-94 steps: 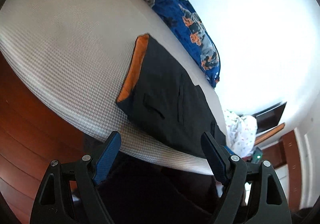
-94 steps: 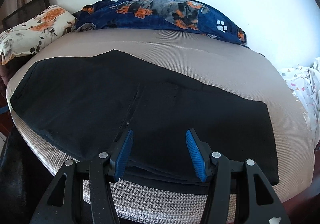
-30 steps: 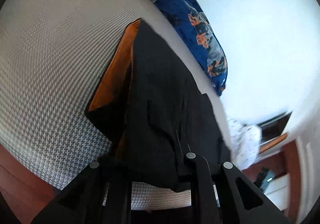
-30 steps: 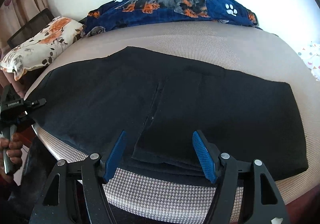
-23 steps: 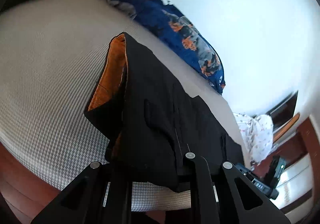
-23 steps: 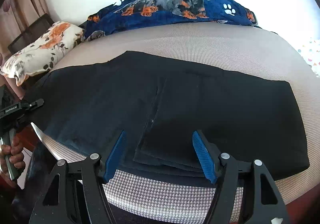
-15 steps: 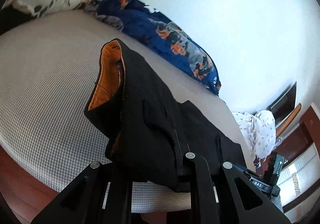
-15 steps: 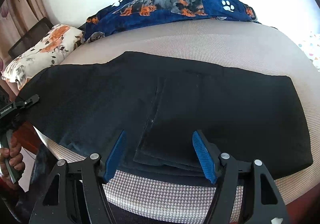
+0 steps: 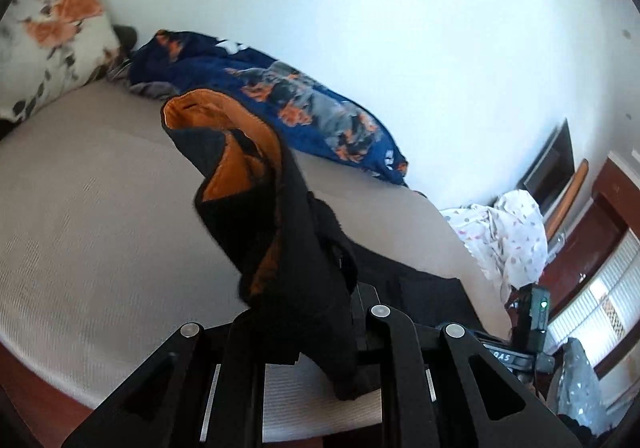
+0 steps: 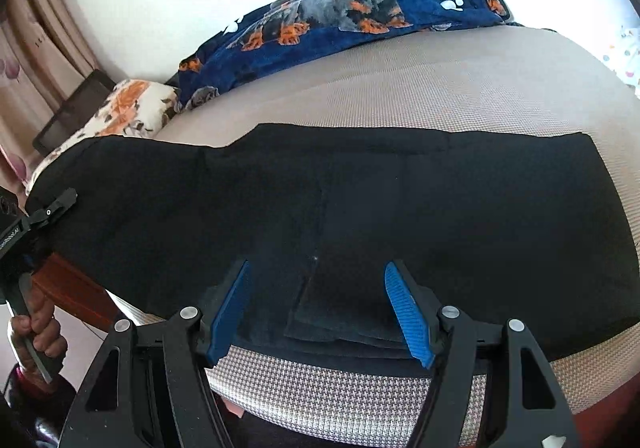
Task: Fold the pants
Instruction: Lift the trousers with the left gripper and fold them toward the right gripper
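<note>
A pair of black woven pants with a bright orange inner lining (image 10: 400, 216) lies spread across a rounded mattress covered in beige houndstooth-textured fabric (image 10: 460, 88), its long axis running from one side of the right wrist view to the other, parallel to the near edge of the bed. The right end finishes in a straight, flat cut edge, and near the front edge several thin layers stack in steps. At the left end the cloth is raised off the bed where the left gripper (image 9: 304, 344) has its jaws pressed together on a bunched fold; in the left wrist view that end (image 9: 280, 232) stands up in a soft, crumpled cone, its orange lining turned outward. A hand (image 10: 34, 332) grips that tool's handle. The right gripper (image 10: 320, 304), with ribbed blue pads, hovers over the near edge of the pants with its jaws spread and nothing between them. Along the far edge lies a plush navy blanket printed with dogs and paw marks (image 10: 352, 24), beside a cream pillow with orange flowers (image 10: 128, 108). A white dotted cloth (image 9: 508, 236) is heaped beyond the mattress.
</note>
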Action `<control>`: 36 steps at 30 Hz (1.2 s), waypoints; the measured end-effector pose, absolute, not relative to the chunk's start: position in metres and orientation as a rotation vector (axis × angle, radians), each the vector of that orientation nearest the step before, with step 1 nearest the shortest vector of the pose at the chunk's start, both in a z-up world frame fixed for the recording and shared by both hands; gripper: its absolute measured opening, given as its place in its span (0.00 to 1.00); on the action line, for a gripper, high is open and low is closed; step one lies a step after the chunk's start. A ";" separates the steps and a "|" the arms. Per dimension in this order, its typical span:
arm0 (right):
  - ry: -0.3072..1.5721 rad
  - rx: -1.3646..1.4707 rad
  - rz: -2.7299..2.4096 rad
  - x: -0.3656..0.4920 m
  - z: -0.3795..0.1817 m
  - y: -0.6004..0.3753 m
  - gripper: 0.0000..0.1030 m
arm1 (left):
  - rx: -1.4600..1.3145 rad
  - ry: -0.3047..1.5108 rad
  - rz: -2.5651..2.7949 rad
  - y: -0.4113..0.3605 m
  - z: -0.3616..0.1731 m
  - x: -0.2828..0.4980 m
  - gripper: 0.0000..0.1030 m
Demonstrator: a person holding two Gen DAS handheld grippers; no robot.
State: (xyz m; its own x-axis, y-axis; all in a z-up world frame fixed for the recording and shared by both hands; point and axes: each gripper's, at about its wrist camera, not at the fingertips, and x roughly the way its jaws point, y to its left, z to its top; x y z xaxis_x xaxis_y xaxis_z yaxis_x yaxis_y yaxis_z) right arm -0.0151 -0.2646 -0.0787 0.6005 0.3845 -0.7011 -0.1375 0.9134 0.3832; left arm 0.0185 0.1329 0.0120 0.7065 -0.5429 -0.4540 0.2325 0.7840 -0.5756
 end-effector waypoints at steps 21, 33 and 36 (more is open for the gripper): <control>0.822 0.819 0.531 0.004 -0.077 -0.323 0.68 | -0.290 0.673 -0.662 -0.004 0.056 0.049 0.15; 0.811 1.144 0.765 0.031 -0.083 -0.346 0.87 | -0.162 0.785 -0.734 -0.081 0.029 0.049 0.15; 0.818 1.210 0.781 0.040 -0.089 -0.355 0.87 | -0.132 0.812 -0.743 -0.094 0.019 0.046 0.15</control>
State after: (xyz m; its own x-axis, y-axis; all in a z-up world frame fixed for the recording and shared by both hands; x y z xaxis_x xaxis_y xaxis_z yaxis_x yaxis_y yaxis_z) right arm 0.0404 -0.3548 -0.0893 0.4938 0.8615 -0.1179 -0.0779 0.1789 0.9808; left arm 0.0463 -0.0940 0.0194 0.4542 -0.6479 -0.6115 0.5514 0.7436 -0.3782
